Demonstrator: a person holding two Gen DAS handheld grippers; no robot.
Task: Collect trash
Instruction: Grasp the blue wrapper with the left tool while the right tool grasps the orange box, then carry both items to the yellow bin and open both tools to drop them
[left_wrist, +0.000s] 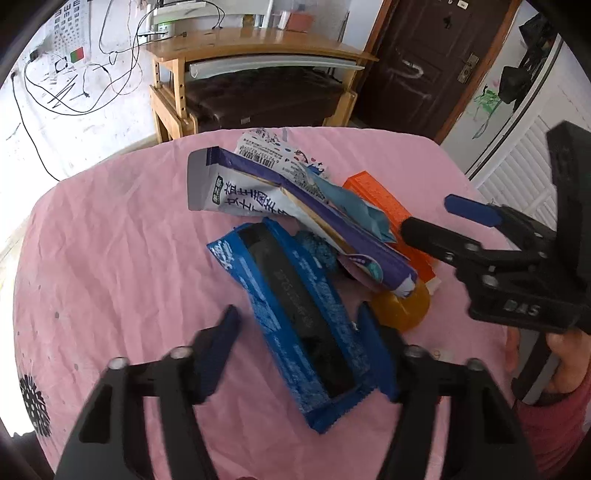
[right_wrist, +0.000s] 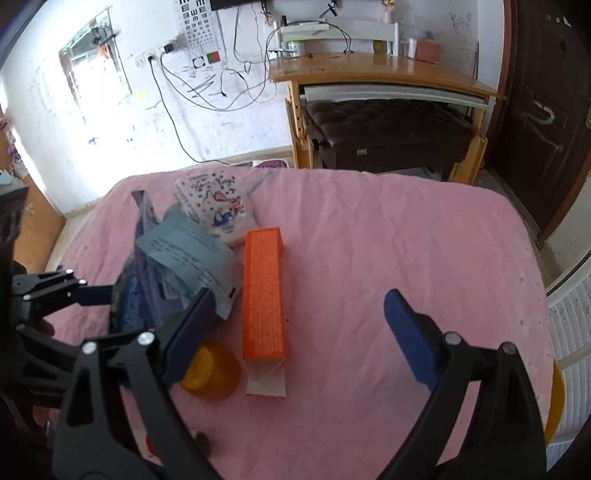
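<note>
On the pink tablecloth (right_wrist: 369, 240), left claw (left_wrist: 299, 354) straddles blue wrapper (left_wrist: 295, 314); right claw (right_wrist: 295, 325) gapes empty.

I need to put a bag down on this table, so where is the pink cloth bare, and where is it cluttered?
Bare: the wide stretch of pink cloth right of the orange box, out to the table's edge, and the stretch left of the blue wrapper. Crowded: the pile of purple pouch, blue paper, patterned packet and yellow lid.
</note>
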